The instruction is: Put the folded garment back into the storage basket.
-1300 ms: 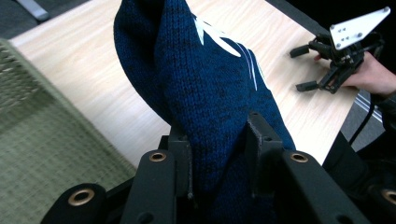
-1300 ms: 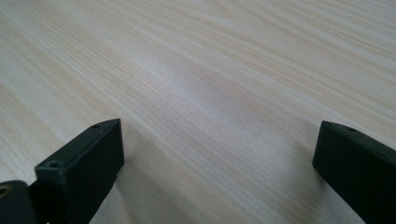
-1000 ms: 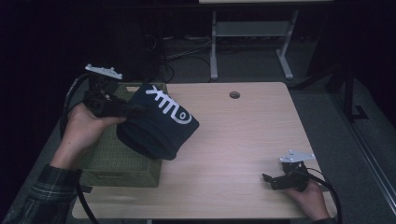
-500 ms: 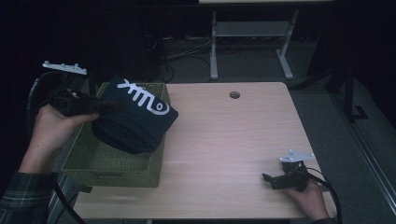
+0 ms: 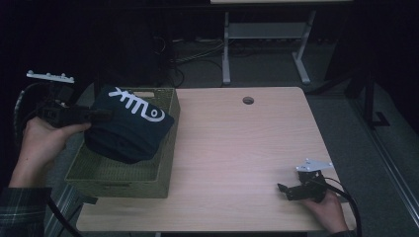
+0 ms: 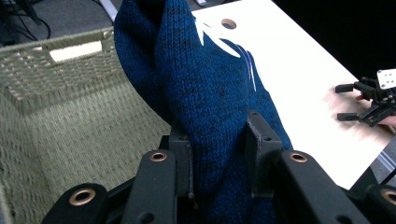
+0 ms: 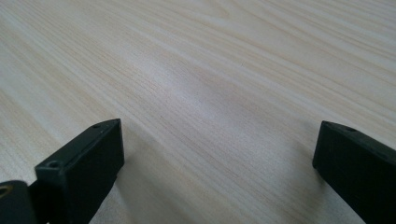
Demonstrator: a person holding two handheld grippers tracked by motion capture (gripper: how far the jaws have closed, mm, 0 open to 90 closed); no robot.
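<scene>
Now left tongs (image 6: 217, 154) clamped on folded dark blue knit sweater (image 5: 128, 126) with white print, pads pressed into a thick bunch of fabric. Sweater hanging over woven green basket (image 5: 118, 177) at counter's (image 5: 237, 148) left end, lower part inside, upper edge over the right rim. Right tongs (image 5: 286, 190) resting low on counter near front right corner, jaws wide apart, nothing between, bare wood under them.

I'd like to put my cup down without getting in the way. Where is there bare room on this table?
The table is bare between the woven basket and the right gripper, up to the round hole. The left edge is crowded: the left gripper, jaws clamped on a folded blue sweater, holds it over the basket.
</scene>
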